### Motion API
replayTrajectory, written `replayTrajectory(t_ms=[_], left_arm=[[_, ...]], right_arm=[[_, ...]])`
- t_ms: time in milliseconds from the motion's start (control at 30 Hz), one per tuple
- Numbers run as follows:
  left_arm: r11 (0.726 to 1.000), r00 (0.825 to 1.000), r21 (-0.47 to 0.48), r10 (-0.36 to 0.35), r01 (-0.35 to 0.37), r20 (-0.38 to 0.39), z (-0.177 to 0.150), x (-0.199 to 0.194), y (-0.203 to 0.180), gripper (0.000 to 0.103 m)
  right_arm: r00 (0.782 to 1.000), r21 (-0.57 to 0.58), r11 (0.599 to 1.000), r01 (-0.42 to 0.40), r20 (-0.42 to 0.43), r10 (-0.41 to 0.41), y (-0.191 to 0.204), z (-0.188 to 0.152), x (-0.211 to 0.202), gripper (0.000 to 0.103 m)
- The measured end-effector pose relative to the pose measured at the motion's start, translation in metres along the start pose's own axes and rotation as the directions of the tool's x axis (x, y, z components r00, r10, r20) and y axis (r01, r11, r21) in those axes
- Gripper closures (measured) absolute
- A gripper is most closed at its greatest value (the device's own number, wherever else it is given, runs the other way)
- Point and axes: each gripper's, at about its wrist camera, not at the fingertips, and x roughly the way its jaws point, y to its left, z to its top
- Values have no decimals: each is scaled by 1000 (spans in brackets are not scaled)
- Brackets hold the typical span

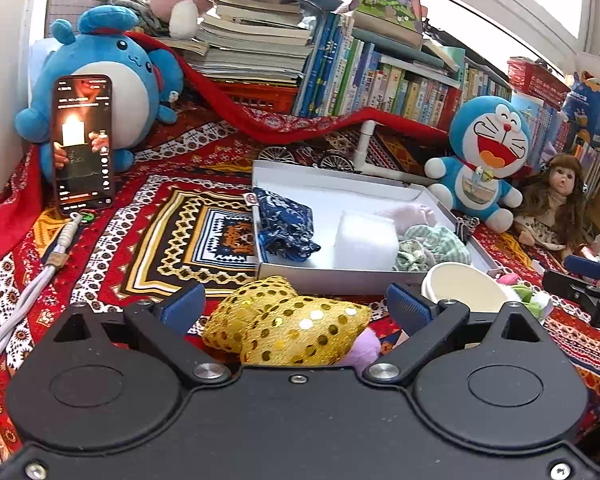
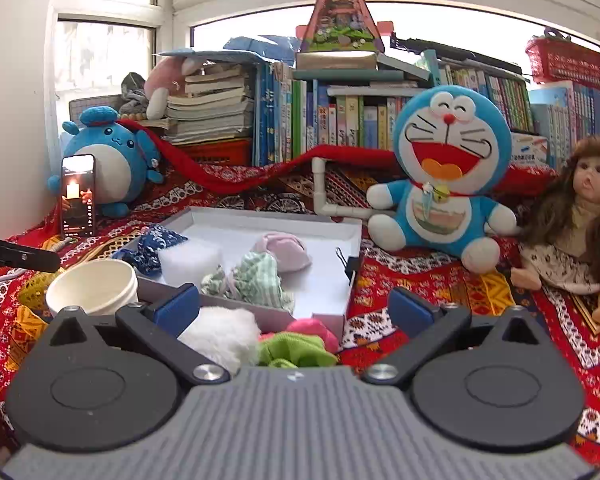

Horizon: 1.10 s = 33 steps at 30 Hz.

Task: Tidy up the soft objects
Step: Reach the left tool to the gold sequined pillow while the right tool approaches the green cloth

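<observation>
The white box [image 1: 340, 276] sits mid-cloth and already holds four soft things: a blue pouch [image 1: 286, 224] at its left, a white foam block [image 1: 364, 246] in the middle, a green checked bundle [image 1: 434, 248] at the near right, and a pale pink pouch [image 2: 282, 250] behind that. So the sorting looks partly done.

Several pieces are still outside, all on the near side of the box. A gold sequin pouch [image 1: 288, 326] lies on the cloth with a lilac puff [image 1: 364, 350] tucked against its right edge. Further right, past a paper cup [image 2: 94, 286], lie a white fluffy ball [image 2: 222, 336], a green piece [image 2: 294, 350] and a pink one [image 2: 314, 328], bunched together just at the box's near wall.

The left gripper [image 1: 294, 306] is spread wide, its pads on either side of the gold pouch without pressing it. The right gripper [image 2: 296, 308] is also spread, with the white ball and the green piece between its jaws, nothing pinched.

By my reading, five items remain, and the gold pouch and white ball are likely next.
</observation>
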Motion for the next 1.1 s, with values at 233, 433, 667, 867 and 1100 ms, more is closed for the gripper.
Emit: replayTrajectory(t_ms=[233, 433, 667, 867, 1100], left_arm=[[1000, 1000, -22, 18, -18, 0, -9, -1, 6, 6], [999, 999, -13, 39, -39, -8, -18, 0, 9, 6], [999, 999, -34, 40, -41, -19, -25, 1, 14, 5], [998, 999, -53, 38, -40, -21, -29, 1, 17, 5], [996, 999, -77, 33, -34, -22, -32, 1, 19, 4]], right_arm=[[1000, -5, 1000, 20, -10, -20, 0, -12, 0, 0], [1000, 0, 1000, 21, -23, -21, 1, -20, 1, 0], [999, 19, 999, 28, -36, -27, 0, -27, 3, 0], [998, 26, 999, 36, -49, -35, 0, -32, 3, 0], [997, 34, 998, 46, -60, -43, -1, -37, 4, 0]])
